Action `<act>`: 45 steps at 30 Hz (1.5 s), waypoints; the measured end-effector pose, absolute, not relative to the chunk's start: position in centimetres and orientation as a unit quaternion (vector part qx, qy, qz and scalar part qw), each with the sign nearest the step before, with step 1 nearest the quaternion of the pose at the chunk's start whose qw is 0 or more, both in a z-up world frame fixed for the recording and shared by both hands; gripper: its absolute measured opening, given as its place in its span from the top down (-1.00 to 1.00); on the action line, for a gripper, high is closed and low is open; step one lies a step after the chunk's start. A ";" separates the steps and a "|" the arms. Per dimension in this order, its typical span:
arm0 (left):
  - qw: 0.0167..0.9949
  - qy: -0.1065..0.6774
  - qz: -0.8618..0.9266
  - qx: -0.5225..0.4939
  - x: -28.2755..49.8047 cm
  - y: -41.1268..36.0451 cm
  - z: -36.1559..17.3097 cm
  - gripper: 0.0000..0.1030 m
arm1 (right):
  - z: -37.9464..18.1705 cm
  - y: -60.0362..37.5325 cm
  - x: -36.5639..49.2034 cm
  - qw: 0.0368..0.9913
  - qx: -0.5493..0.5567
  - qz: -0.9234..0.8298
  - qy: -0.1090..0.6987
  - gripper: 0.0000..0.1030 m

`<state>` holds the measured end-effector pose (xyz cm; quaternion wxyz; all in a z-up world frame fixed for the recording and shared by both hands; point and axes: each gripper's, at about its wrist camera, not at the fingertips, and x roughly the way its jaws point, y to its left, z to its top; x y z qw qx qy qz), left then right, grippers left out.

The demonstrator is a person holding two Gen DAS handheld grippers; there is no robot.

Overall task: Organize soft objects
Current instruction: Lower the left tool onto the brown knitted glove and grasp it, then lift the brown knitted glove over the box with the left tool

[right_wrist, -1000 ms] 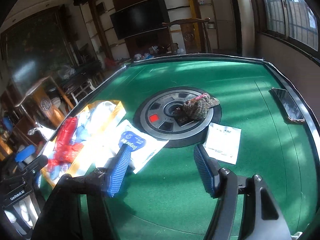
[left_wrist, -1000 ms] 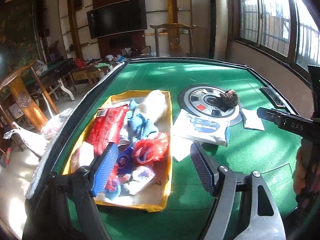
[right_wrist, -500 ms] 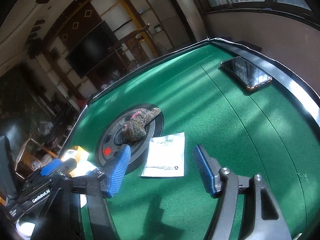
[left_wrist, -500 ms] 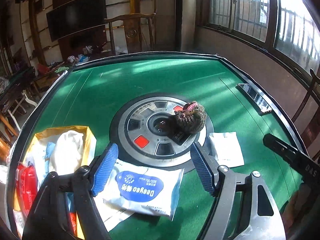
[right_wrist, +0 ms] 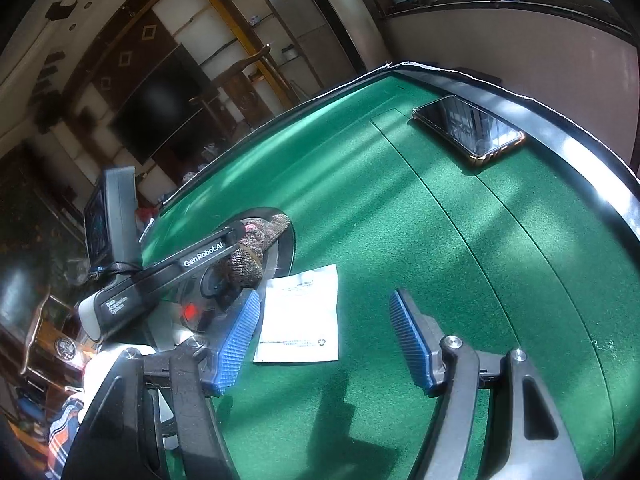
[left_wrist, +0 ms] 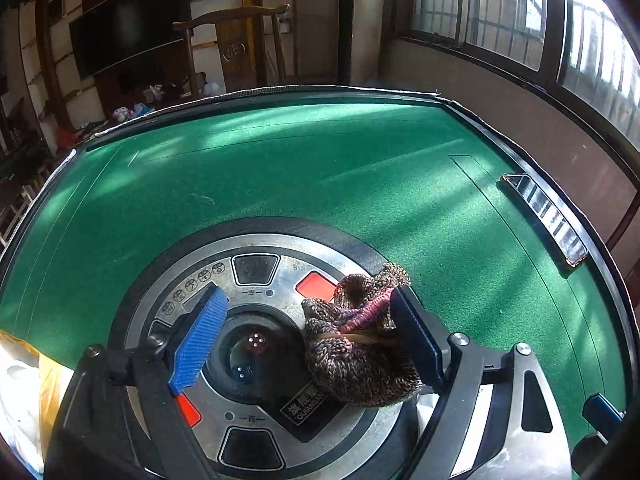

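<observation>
A brown knitted pouch (left_wrist: pixel 356 344) with a pink band lies on the round metal dial (left_wrist: pixel 256 264) at the centre of the green table. My left gripper (left_wrist: pixel 306 298) is low over the dial. Its jaws are opening, with the pouch between them, close against the right pad (left_wrist: pixel 416 340) and well clear of the left pad. In the right wrist view the same pouch (right_wrist: pixel 248 252) shows behind the left gripper's arm. My right gripper (right_wrist: pixel 324 300) stands open above a flat white packet (right_wrist: pixel 300 316) on the felt, holding nothing.
A phone (right_wrist: pixel 468 128) lies near the table's right rim and also shows as the phone (left_wrist: pixel 544 216) in the left wrist view. The yellow tray (left_wrist: pixel 44 364) with a white bag peeks in at the left edge. Dice sit in the dial's hub.
My left gripper has swung right from the yellow tray to the dial, come down around the knitted pouch and widened its jaws. My right gripper has rolled and shifted over the white packet.
</observation>
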<state>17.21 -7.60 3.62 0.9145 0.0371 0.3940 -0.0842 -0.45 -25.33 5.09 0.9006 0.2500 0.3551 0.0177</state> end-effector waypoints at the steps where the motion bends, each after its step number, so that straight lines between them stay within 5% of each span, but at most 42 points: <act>1: 0.913 0.397 -0.088 0.039 17.4 -7.8 3.5 -0.64 | 5.0 -25.3 -0.4 0.900 0.249 0.017 0.356 -0.21; 7: 0.882 0.446 -0.131 0.069 17.3 -10.5 2.4 -0.57 | 4.8 -25.0 -0.4 0.900 0.243 0.012 0.361 -0.21; 10: 0.875 0.448 -0.182 0.040 16.5 -10.7 2.5 0.29 | 4.7 -24.9 -0.4 0.901 0.236 0.005 0.365 -0.21; 31: 0.924 0.322 -0.175 -0.109 -1.8 8.4 14.3 0.30 | 2.5 -21.5 2.8 0.875 0.171 -0.015 0.452 -0.22; 38: 0.943 0.302 -0.098 -0.096 -7.8 14.5 13.8 0.30 | 1.7 -16.6 5.6 0.872 0.056 -0.040 0.485 -0.49; 45: 0.948 0.289 -0.055 -0.124 -11.0 17.8 12.6 0.30 | 1.8 -15.3 5.3 0.871 0.014 -0.037 0.489 -0.15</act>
